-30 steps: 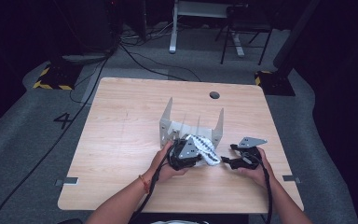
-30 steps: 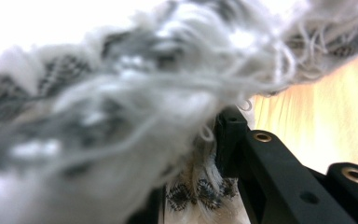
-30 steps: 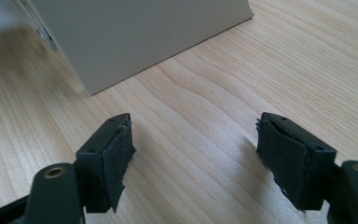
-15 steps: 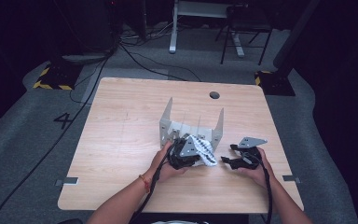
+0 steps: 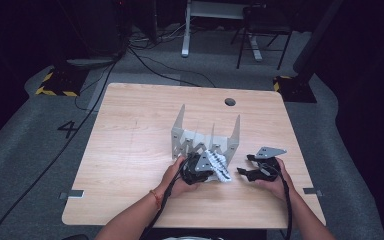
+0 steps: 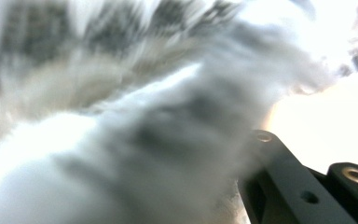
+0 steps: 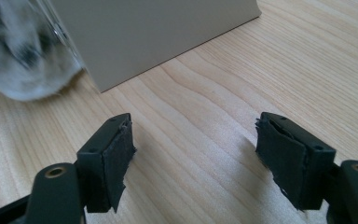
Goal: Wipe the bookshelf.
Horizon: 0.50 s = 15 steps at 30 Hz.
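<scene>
Grey-and-white patterned cloth point(image 5: 216, 164) sits clamped in the left tool point(image 5: 198, 170), low over the table point(image 5: 130, 135), just in front of the grey metal rack point(image 5: 205, 136). Beside it, the right tool point(image 7: 193, 154) rests with jaws wide apart, holding nothing.

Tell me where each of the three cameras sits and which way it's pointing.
High view: above the table, looking forward and down; both forearms, left tongs, right tongs.
Left gripper view: on the left tongs, pressed against the black-and-white fuzzy cloth; one black jaw shows.
Right gripper view: on the right tongs, facing the grey rack; jaws apart.
Shared: cloth and rack show in the high and right gripper views.
</scene>
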Each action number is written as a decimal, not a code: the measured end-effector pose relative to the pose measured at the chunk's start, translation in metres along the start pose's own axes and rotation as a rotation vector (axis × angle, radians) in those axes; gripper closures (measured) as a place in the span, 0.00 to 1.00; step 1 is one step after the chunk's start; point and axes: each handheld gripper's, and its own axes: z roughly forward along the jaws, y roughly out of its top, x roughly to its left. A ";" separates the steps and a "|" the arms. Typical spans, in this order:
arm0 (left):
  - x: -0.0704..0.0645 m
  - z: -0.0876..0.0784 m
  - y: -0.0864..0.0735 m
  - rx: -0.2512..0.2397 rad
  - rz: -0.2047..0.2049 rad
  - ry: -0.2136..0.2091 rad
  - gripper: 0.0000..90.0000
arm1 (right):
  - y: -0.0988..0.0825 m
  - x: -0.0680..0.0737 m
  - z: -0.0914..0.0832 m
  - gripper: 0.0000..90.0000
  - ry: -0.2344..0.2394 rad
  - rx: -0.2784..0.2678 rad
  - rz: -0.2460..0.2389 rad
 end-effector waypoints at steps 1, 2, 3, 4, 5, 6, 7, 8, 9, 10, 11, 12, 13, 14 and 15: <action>-0.001 -0.005 0.006 -0.031 -0.002 -0.004 0.85 | 0.000 0.000 0.000 0.30 0.000 0.000 0.001; -0.001 -0.008 0.011 -0.046 0.003 -0.003 0.85 | 0.000 0.000 0.000 0.30 0.000 0.001 0.000; -0.002 -0.012 0.016 -0.071 0.001 -0.001 0.85 | 0.000 0.000 0.000 0.30 0.000 0.001 0.000; -0.002 -0.018 0.024 -0.103 0.005 -0.003 0.85 | 0.000 0.000 0.000 0.30 0.000 0.000 -0.001; -0.003 -0.021 0.028 -0.120 0.012 0.002 0.85 | 0.000 0.000 0.000 0.30 0.000 0.000 0.000; -0.004 -0.025 0.036 -0.141 0.020 0.011 0.85 | 0.000 0.000 0.000 0.30 0.001 -0.001 0.002; -0.005 -0.028 0.040 -0.153 0.022 0.014 0.85 | 0.000 0.000 0.000 0.30 0.000 -0.001 0.001; -0.005 -0.030 0.045 -0.167 0.028 0.019 0.85 | 0.000 0.000 0.000 0.30 0.000 -0.001 0.002; -0.005 -0.032 0.049 -0.176 0.029 0.029 0.85 | 0.000 0.000 0.000 0.30 0.000 -0.001 0.003; -0.004 -0.034 0.053 -0.179 0.032 0.037 0.85 | 0.000 0.000 0.000 0.30 0.000 -0.001 0.003; -0.003 -0.033 0.055 -0.180 0.028 0.039 0.85 | 0.000 0.000 0.000 0.30 0.000 -0.001 0.003; -0.002 -0.033 0.055 -0.178 0.029 0.043 0.86 | 0.000 0.000 0.000 0.30 0.000 -0.002 0.001; -0.002 -0.031 0.055 -0.174 0.028 0.042 0.86 | 0.000 0.000 0.000 0.30 0.000 -0.001 0.001; -0.002 -0.029 0.053 -0.167 0.026 0.042 0.86 | 0.000 0.000 0.000 0.30 0.000 -0.001 0.001; -0.002 -0.026 0.051 -0.158 0.027 0.046 0.86 | 0.000 0.000 0.000 0.30 0.000 -0.001 0.001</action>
